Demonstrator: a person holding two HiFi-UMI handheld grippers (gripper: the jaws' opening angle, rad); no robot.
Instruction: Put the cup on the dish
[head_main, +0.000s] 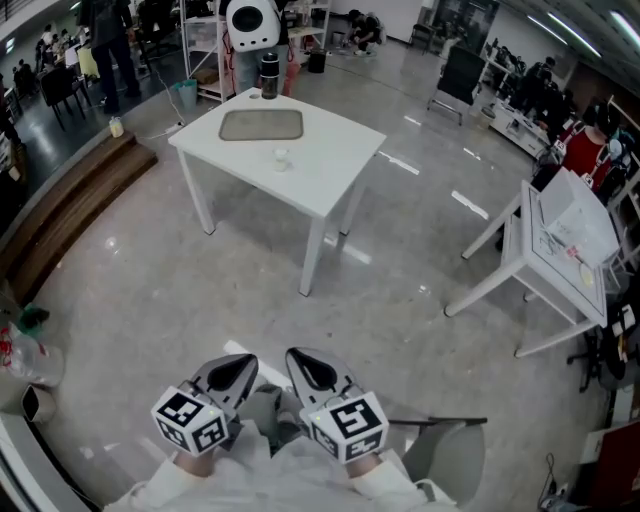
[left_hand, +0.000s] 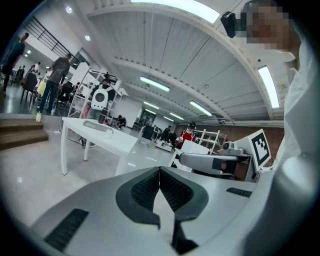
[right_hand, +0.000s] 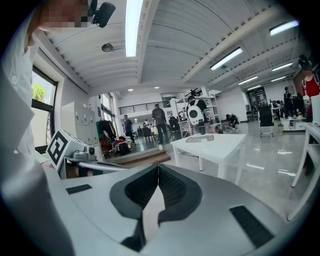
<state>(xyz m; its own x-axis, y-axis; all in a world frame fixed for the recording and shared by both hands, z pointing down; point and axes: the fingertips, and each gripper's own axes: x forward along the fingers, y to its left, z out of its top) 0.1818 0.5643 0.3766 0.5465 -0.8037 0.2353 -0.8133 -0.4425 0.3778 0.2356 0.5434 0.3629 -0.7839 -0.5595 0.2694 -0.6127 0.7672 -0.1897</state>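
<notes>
Standing spot: the person is on the shiny floor (head_main: 200, 290), well away from the white counter (head_main: 335, 175).
Left gripper: the left gripper (head_main: 244, 364) is held low, close to the person's body. Its two jaws are pressed together and nothing is between them.
Right gripper: the right gripper (head_main: 301, 359) is just beside the left one, also low and close to the body. Its jaws are pressed together too, with nothing in them.
Cup: the cup (head_main: 281, 155) is small and pale. It stands upright on the counter, far ahead of both grippers, and neither one touches it.
Dish: the dish (head_main: 261, 125) is flat and grey with round corners. It lies on the counter, toward the far side.
Cup and dish: the cup stands near the front edge of the dish, on the counter top and not on the dish.
Inside the dish: only its plain grey bottom shows.
Inside the cup: too small to tell.
Dark bottle: the dark bottle (head_main: 269, 75) stands at the far edge of the counter, behind the dish.
</notes>
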